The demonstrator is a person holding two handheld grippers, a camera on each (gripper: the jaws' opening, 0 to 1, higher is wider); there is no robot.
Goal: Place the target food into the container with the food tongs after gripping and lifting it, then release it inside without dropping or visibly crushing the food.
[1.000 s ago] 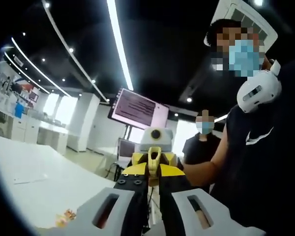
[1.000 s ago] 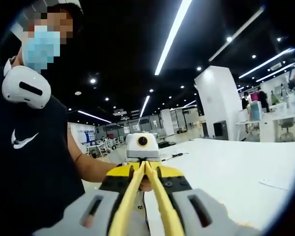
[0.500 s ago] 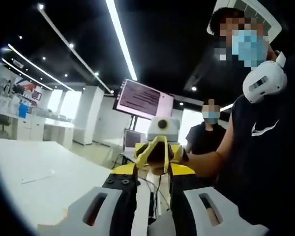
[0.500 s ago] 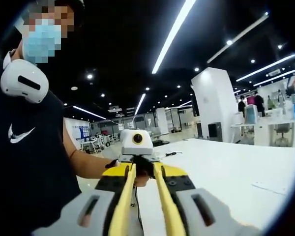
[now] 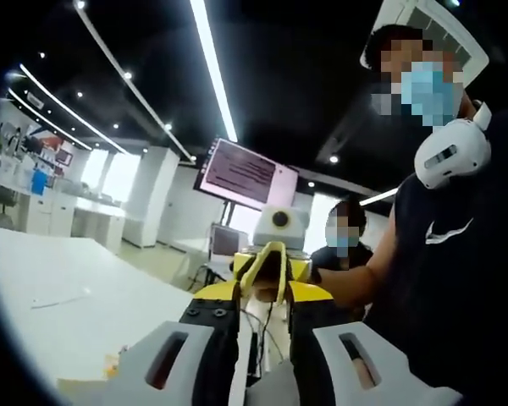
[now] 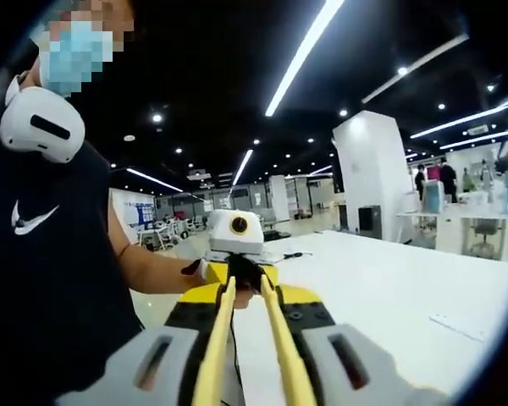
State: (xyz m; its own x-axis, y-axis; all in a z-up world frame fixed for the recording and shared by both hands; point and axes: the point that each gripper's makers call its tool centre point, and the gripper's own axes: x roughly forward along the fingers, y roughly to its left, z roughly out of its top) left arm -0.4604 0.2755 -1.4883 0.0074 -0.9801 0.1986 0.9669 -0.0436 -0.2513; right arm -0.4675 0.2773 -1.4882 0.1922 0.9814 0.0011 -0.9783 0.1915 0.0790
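Gripped yellow food tongs (image 6: 213,355) tightly in right gripper (image 6: 245,359), above the white table (image 5: 51,296). Held left gripper (image 5: 262,359) slightly open, empty, above table's small orange food (image 5: 110,365). Faced a person (image 5: 457,279) beside table.

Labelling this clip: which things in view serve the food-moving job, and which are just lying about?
For the job: yellow tongs in the right gripper; small orange bit, probably food, on the table; left gripper.
Lying about: paper sheet; wall screen.

Both gripper views tilted upward, facing each other closely, seemingly sharing the white table (image 5: 76,296).
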